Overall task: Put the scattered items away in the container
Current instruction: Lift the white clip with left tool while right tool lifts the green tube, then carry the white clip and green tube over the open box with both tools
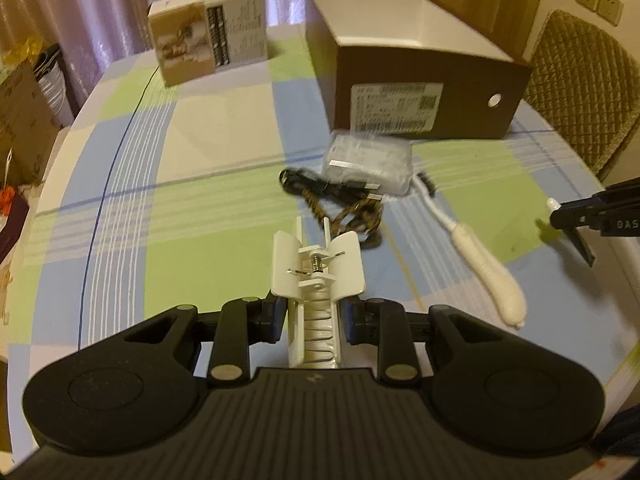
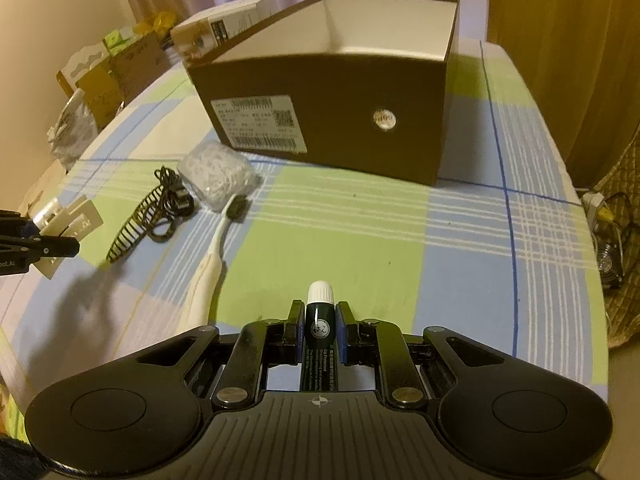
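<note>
Left side first: the left claw (image 1: 313, 312) is clenched on a white spring clip (image 1: 318, 276), whose long axis runs straight out along the fingers toward 12 o'clock, with the flared end forward. It hangs above the checked tabletop (image 1: 208, 200), nowhere near the box yet.

Moving right, the leftovers sit in a loose cluster at about 1 o'clock from that claw: a tangled braided cable (image 1: 340, 200), a clear plastic packet (image 1: 370, 162) just beyond it and right against the box front, and a white toothbrush (image 1: 460, 240) lying on a diagonal, bristles up toward the packet and handle trailing down to 5 o'clock. The right wrist view also shows a dark comb-like clip (image 2: 134, 226) beside the cable.

The brown open box (image 1: 428, 92) stands at 1 o'clock; what shows of its inside looks bare, though its floor is hidden.

Far right, the right claw (image 2: 319, 330) is clamped on a dark green tube (image 2: 319, 320), white cap pointing to 12 o'clock, its length in line with the fingers.

So I reckon it's early going: two items in hand, four on the cloth, none dropped in as far as I can see.
</note>
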Available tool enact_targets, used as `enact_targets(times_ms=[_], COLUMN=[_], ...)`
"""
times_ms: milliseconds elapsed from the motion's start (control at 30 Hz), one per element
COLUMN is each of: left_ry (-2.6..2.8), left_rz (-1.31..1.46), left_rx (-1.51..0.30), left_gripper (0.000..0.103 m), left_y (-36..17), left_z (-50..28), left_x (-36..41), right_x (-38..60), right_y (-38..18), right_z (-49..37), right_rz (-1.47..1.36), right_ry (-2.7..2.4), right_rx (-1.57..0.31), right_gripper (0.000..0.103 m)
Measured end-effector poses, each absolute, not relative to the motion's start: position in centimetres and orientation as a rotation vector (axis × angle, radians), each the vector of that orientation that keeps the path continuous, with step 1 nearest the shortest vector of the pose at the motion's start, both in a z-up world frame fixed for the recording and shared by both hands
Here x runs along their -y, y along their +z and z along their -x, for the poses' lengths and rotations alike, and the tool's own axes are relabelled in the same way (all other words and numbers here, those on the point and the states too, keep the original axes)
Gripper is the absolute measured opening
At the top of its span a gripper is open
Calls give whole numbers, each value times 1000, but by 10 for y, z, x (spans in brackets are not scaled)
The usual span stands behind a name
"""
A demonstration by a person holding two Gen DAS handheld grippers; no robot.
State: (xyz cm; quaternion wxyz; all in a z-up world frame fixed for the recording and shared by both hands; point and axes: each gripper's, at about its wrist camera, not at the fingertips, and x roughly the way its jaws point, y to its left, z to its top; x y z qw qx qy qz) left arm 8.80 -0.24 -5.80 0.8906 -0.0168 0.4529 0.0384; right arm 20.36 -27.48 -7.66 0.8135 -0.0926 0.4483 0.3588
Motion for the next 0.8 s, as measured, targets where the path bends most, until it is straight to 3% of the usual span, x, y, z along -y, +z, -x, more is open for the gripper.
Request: enact_targets(times_ms=[800], left_ry=[-142], left_rz=[-30], left_rx=[-761], left_gripper=[23], left_y=[5], left_z=[-181], left_x=[38], right_x=[243], right_y=[-9], right_z=[-229], right_rz=[139], right_ry=[809], right_rx=[-837], right_gripper=[13])
